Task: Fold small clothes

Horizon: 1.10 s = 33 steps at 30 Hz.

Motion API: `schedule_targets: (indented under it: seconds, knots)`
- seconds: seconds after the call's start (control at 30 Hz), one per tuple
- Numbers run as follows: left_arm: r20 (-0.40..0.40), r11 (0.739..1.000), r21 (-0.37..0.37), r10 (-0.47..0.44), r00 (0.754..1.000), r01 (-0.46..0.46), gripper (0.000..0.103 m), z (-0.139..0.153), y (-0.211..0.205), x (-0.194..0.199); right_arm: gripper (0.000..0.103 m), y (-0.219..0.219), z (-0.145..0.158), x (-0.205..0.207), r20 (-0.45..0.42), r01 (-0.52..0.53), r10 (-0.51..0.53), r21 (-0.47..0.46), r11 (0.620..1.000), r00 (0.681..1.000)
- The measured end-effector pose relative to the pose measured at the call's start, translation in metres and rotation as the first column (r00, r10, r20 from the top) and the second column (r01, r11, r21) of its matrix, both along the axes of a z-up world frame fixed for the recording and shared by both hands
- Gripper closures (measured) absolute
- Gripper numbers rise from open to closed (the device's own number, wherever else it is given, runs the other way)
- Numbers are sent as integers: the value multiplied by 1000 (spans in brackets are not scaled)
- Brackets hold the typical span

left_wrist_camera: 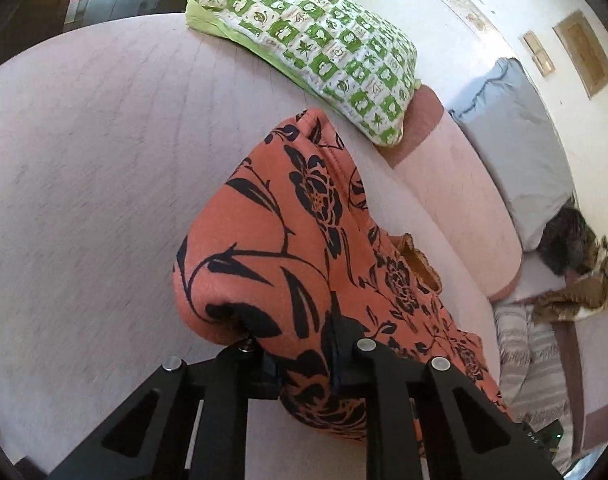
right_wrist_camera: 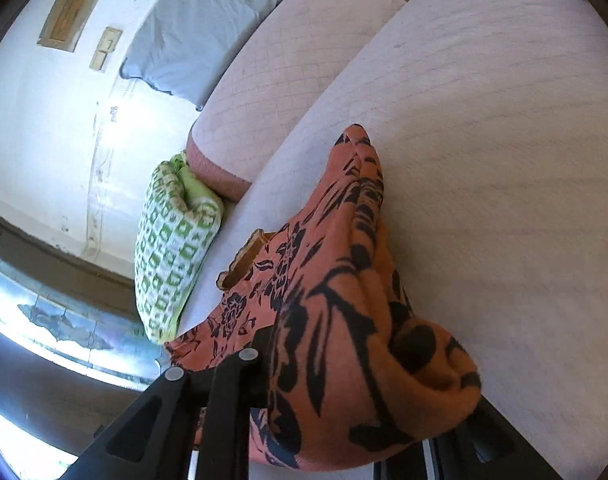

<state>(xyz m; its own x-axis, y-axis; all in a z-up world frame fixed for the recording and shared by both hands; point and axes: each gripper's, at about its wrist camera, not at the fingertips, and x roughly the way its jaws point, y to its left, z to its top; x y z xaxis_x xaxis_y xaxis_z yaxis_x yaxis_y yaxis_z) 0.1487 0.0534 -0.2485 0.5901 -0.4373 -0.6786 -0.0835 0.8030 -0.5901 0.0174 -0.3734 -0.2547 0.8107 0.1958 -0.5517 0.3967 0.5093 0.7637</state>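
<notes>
Pale bed (left_wrist_camera: 84,160), both tools gripping orange garment (left_wrist_camera: 272,240)

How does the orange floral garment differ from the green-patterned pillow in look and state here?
The orange garment carries black flowers and leaves; the green pillow carries small green and white squares. The garment is limp and bunched, pinched by the left gripper and right gripper; nothing holds the plump pillow. The garment is raised at the grippers, while the pillow rests at the far edge. Both are on the pale sofa.

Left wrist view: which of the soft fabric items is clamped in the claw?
The orange garment with black floral print. The green-and-white checked pillow and grey-blue pillow lie farther back, untouched.
</notes>
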Motion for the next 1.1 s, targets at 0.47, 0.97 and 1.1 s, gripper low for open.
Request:
schedule_targets:
  seconds: [0.47, 0.97, 1.1]
  knots:
    - [-94, 997, 27, -64, 993, 67, 77, -28, 11, -47, 71, 3, -32, -83, -157, 11, 10, 132, 991, 988]
    - [200, 856, 517, -104, 974, -15, 35, 75, -8, -53, 38, -36, 46, -105, 25, 185, -183, -138, 973, 983]
    - [154, 817, 567, -237, 959, 111, 31, 75, -67, -39, 39, 6, 51, -65, 74, -30, 41, -147, 989, 996]
